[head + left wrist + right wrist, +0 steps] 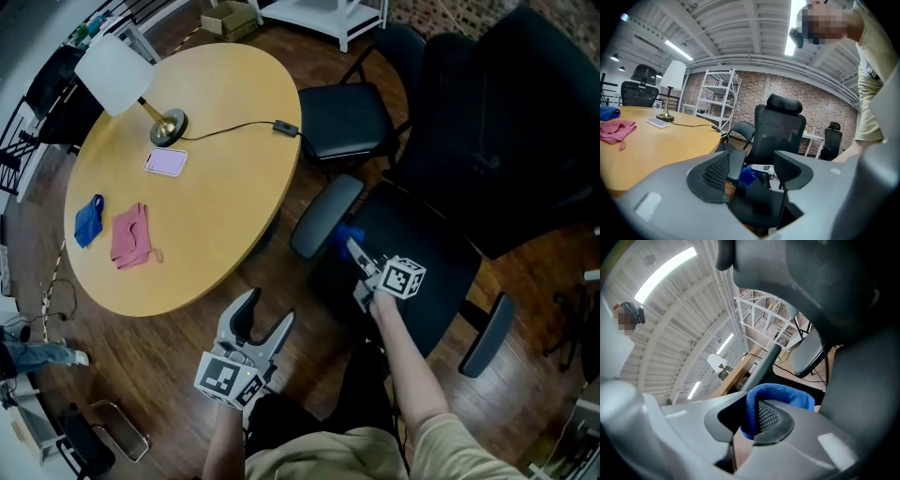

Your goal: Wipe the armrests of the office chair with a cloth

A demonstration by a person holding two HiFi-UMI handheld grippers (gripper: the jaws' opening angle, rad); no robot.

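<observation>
Two tongs work at an office chair (506,141) beside a round tabletop (216,141). The right tongs (354,251) pinch a folded blue cloth (348,234), its fold wrapped over one pad. The left tongs (265,323) hang spread and empty, with only the chair beyond showing between their pads. The cloth sits over the seat's left edge, just beside the grey left armrest (323,217), on its inner side and toward its near half. Whether it touches the pad cannot be told. That armrest runs lengthwise from near-left to far-right, so the cloth lies to its right. A wipe would likely have to go up onto the pad and then along that line. The right hand is by far the nearer, its forearm stretched out over the seat and its tongs held about level, pointing far-left at the armrest. The left hand sits low, close to the person's body, between tabletop and chair, with its tongs aimed toward the seat. The right armrest (489,333), at near right, lies well apart from both tongs.
</observation>
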